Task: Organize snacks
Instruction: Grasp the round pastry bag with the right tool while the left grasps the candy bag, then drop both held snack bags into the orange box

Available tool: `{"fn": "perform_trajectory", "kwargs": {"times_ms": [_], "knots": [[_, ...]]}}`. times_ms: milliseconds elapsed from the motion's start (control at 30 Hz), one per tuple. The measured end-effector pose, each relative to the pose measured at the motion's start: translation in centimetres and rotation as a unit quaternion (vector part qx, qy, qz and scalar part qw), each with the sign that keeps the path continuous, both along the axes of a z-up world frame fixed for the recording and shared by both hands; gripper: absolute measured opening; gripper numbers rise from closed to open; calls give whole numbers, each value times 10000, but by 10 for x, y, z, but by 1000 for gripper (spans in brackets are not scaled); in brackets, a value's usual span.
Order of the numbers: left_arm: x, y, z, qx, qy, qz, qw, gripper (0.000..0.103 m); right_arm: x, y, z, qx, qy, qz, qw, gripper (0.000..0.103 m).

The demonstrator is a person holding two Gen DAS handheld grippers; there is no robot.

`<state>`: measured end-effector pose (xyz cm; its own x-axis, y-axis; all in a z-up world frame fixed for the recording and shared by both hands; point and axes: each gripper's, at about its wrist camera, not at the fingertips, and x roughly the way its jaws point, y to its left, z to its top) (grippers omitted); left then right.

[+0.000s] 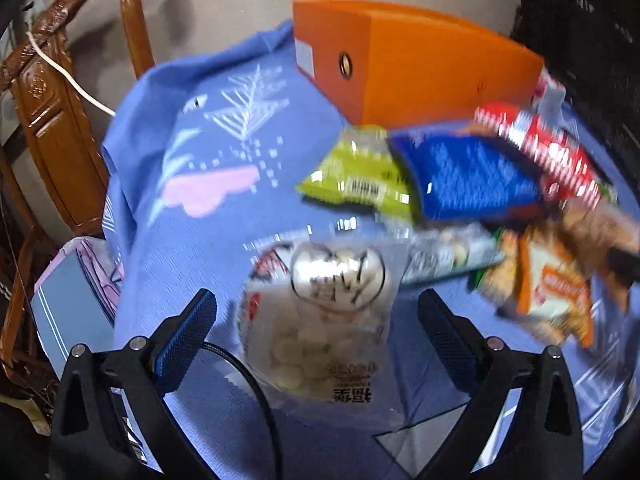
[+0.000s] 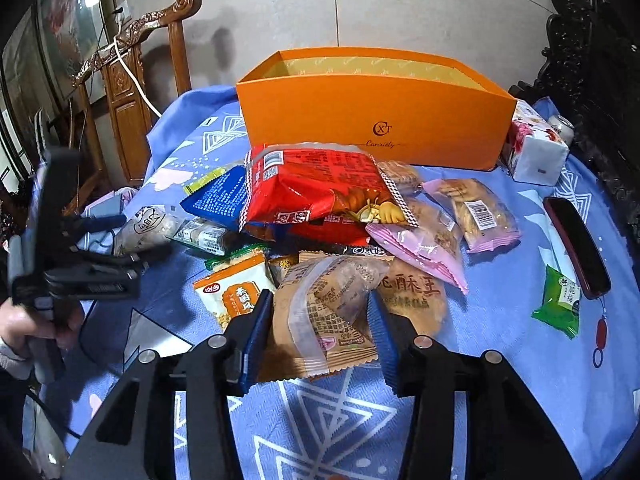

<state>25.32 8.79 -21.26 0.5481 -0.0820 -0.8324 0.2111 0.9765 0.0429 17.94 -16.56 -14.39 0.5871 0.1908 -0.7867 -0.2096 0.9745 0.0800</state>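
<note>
A heap of snack packets lies on the blue patterned tablecloth (image 2: 500, 320) in front of an open orange box (image 2: 372, 120). My right gripper (image 2: 320, 320) is shut on a brown wrapped pastry packet (image 2: 324, 304) at the near edge of the heap; both blue pads press its sides. In the blurred left wrist view my left gripper (image 1: 316, 300) stands open, its fingers wide on either side of a clear bag of white round snacks (image 1: 320, 320) without touching it. The right wrist view shows that left gripper (image 2: 136, 236), held by a hand, beside the same clear bag (image 2: 148, 220).
The heap holds a red bag (image 2: 312, 188), a blue bag (image 2: 216, 200) and pink packets (image 2: 420, 236). A green packet (image 2: 560, 304) and a dark red case (image 2: 576, 248) lie at the right. A tissue pack (image 2: 536, 148) stands by the box. A wooden chair (image 2: 128, 92) is behind on the left.
</note>
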Motion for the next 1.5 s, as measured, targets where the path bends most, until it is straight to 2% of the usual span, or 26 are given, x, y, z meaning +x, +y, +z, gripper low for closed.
{"fn": "perform_trajectory", "kwargs": {"times_ms": [33,67,233,300,467,667,867,1000,1233,1500], "knots": [[-2,0,-4,-4,26,-31,10000,76,0,-1,1,19,-11,-2,10000,48],[-4,1,-7,-14,54,-26,10000,70,-2,-2,2,41,-32,-8,10000,48],[-15,15,-1,-503,12,129,9987,55,-8,-10,7,151,-82,-59,9998,48],[-22,16,4,-580,-37,204,9981,53,-11,-12,9,174,-120,-77,9997,48],[-41,12,25,-771,-266,210,9965,52,-20,-26,18,349,-289,-151,9989,48],[-68,5,76,-1187,-746,45,9901,52,-30,-44,34,593,-545,-345,9962,48],[-74,-14,126,-1237,-1256,-218,9841,52,-36,-60,51,767,-839,-501,9923,48],[-70,-28,149,-1317,-1462,-383,9797,52,-39,-68,63,844,-1083,-559,9889,48],[-24,-52,178,-1327,-1628,-639,9756,52,-8,-74,87,807,-1385,-534,9856,48],[71,-83,210,-1249,-1773,-690,9738,52,79,-68,133,638,-1972,-284,9779,48]]}}
